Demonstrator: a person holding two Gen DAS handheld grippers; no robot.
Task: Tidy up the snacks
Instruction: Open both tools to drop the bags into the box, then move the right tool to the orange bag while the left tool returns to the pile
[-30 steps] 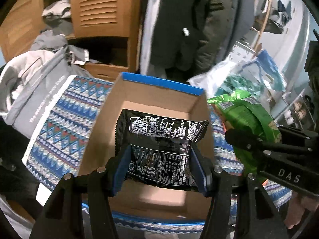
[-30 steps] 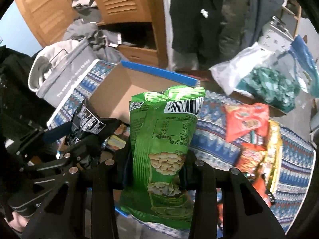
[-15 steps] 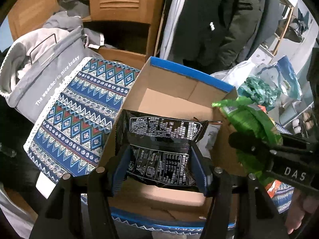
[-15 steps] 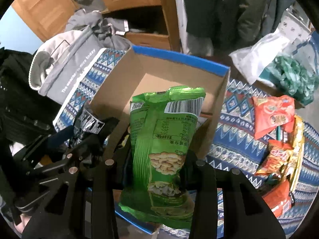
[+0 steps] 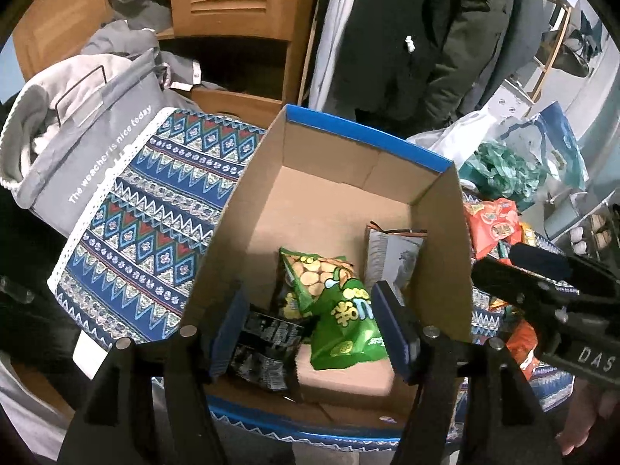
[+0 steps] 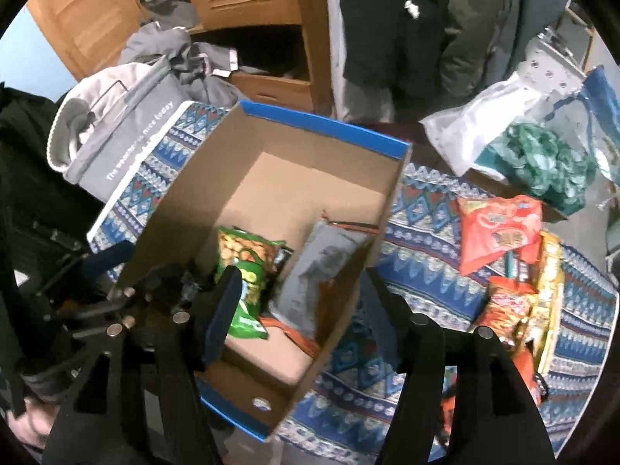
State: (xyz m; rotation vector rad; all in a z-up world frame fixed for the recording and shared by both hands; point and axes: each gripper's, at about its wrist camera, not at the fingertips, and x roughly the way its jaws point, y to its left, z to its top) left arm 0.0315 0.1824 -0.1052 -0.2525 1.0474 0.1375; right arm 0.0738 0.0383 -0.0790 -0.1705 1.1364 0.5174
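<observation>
My left gripper: my jaws have just been opening. A moment ago they squeezed the black bag. Now the pads stand apart and hold nothing. The black bag lies loose low between them.
My right gripper: my jaws have just been opening wide too. A moment ago they pinched the green bag. Now they hold nothing. One finger hangs over the box and the other hangs outside its right wall.
Black bag: it lies on the box floor at the near left, partly under the green bag.
Green bag: it has dropped into the box. It lies tilted in the near middle, on top of the black bag's edge.
Grey bag: it leans on the right wall inside the box.
Box: it is brown card with a blue rim. It sits on the patterned cloth. The far half of its floor is bare.
More snacks: orange, red and yellow bags lie on the cloth to the right of the box, well outside it.
What this means: I think two more snacks are put away and both my grippers are free. The pile on the right looks like my next job.
Far back: a grey basket on the left, a wood cupboard, and a person in a dark coat.
</observation>
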